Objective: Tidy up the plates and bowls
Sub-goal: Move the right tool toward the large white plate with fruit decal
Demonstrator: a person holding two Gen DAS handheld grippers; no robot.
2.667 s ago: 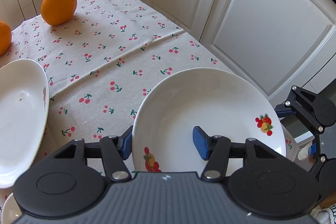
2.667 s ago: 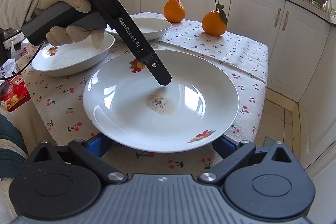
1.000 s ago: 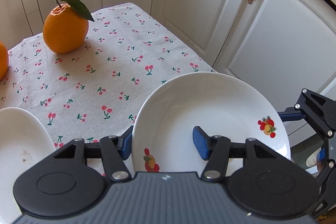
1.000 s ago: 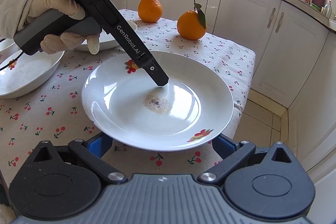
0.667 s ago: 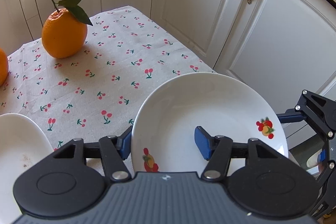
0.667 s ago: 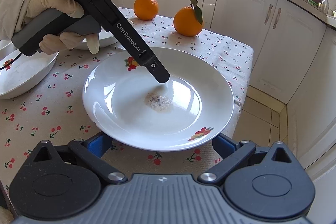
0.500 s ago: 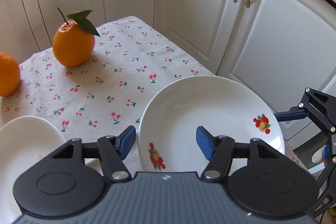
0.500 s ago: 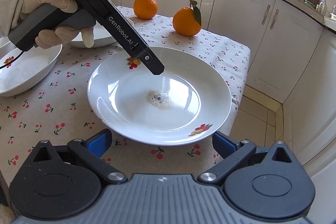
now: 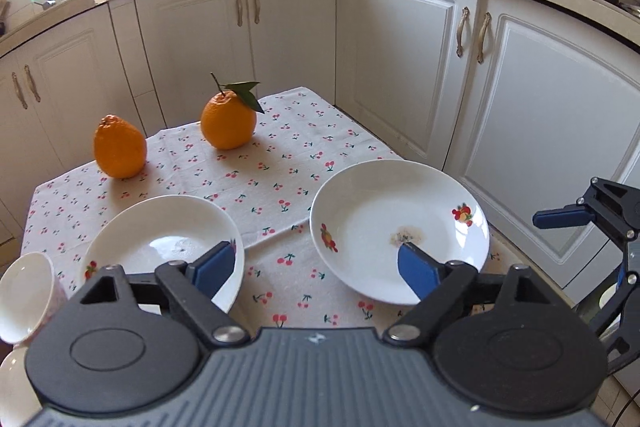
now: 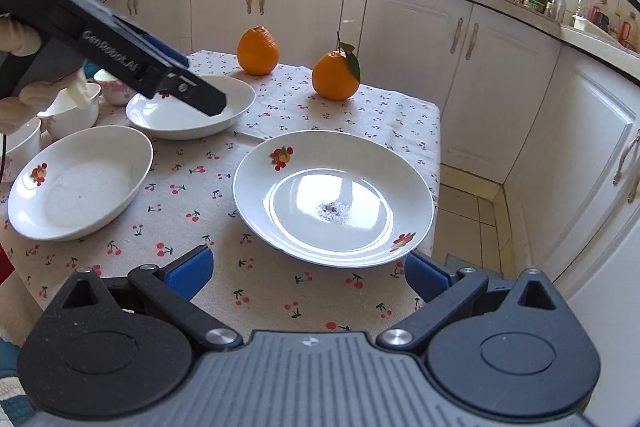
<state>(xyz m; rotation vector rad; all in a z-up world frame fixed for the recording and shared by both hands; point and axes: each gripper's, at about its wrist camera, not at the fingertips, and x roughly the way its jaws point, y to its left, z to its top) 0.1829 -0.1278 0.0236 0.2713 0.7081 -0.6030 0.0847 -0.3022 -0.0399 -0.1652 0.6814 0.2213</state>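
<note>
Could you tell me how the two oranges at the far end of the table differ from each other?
The right orange carries a stem with a green leaf; the left orange has neither. The left orange rises to a bumpy neck, pear-like, while the right orange is rounder. In the right wrist view the right orange sits nearer the camera, the left orange farther back. Both are orange, upright and resting on the cherry-print tablecloth, apart from each other.
</note>
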